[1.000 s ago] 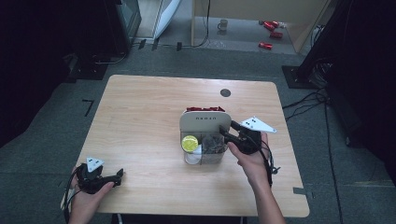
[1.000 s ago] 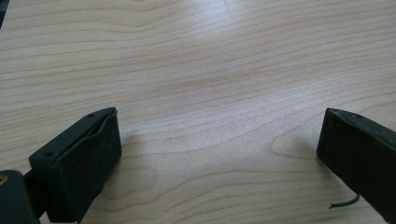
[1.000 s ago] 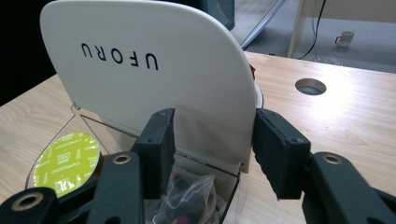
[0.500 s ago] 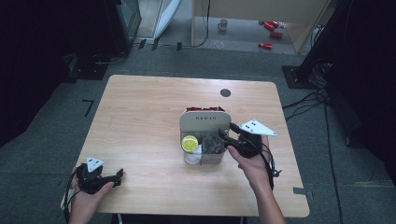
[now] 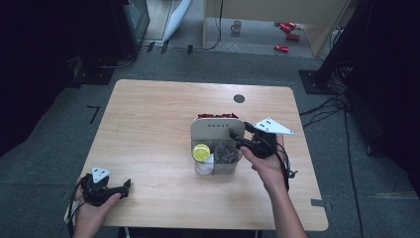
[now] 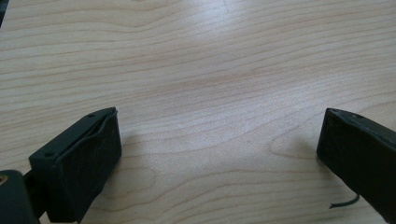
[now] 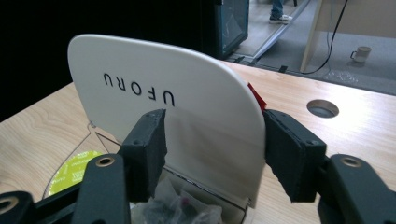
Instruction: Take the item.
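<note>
Straddling the raised white lid [image 7: 163,116] of the clear organiser box [image 5: 217,161], the right gripper [image 7: 212,149] stands open, holding nothing; over the past second it has edged in from the box's right side. Likely it means to grip the lid. The left gripper [image 6: 219,158], wide open and empty, rests at the wooden table [image 5: 158,124]'s near-left corner.

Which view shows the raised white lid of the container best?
The right gripper view: the white lid stands close ahead, upright, its lettering readable. The high view shows it small. The left gripper view looks at the wooden table.
</note>
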Motion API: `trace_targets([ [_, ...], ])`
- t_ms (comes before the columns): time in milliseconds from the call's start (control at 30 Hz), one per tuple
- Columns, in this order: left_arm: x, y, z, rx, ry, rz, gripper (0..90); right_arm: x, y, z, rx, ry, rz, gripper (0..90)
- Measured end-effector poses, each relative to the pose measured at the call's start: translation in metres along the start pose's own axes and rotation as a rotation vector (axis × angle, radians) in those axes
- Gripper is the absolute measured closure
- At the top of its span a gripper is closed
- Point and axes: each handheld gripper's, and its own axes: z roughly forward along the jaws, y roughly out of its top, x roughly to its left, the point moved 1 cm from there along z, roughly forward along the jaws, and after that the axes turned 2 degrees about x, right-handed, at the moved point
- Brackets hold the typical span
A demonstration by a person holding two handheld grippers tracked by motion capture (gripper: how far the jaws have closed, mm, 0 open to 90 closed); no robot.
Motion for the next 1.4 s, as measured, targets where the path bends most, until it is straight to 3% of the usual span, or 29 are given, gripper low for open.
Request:
trace_targets([
  [400, 0.000, 0.000, 0.000, 0.000, 0.000, 0.000, 0.1, 0.005, -0.007, -0.010, 0.008, 0.004, -0.007, 42.3],
  [633, 0.000, 0.000, 0.000, 0.000, -0.001, -0.002, 0.1, 0.012, -0.021, -0.020, 0.009, 0.012, -0.009, 37.3],
  [800, 0.000, 0.000, 0.000, 0.002, -0.001, 0.000, 0.1, 0.022, -0.031, -0.026, 0.006, -0.001, -0.071, 34.8],
  [1000, 0.000, 0.000, 0.000, 0.001, -0.001, -0.001, 0.1, 0.028, -0.035, -0.036, 0.004, -0.002, -0.106, 32.6],
  [1100, 0.000, 0.000, 0.000, 0.001, -0.001, -0.001, 0.1, 0.029, -0.034, -0.046, 0.002, 0.022, -0.089, 35.8],
  [1400, 0.000, 0.000, 0.000, 0.001, -0.001, 0.000, 0.1, 0.033, -0.026, -0.066, -0.035, 0.095, -0.088, 60.1],
])
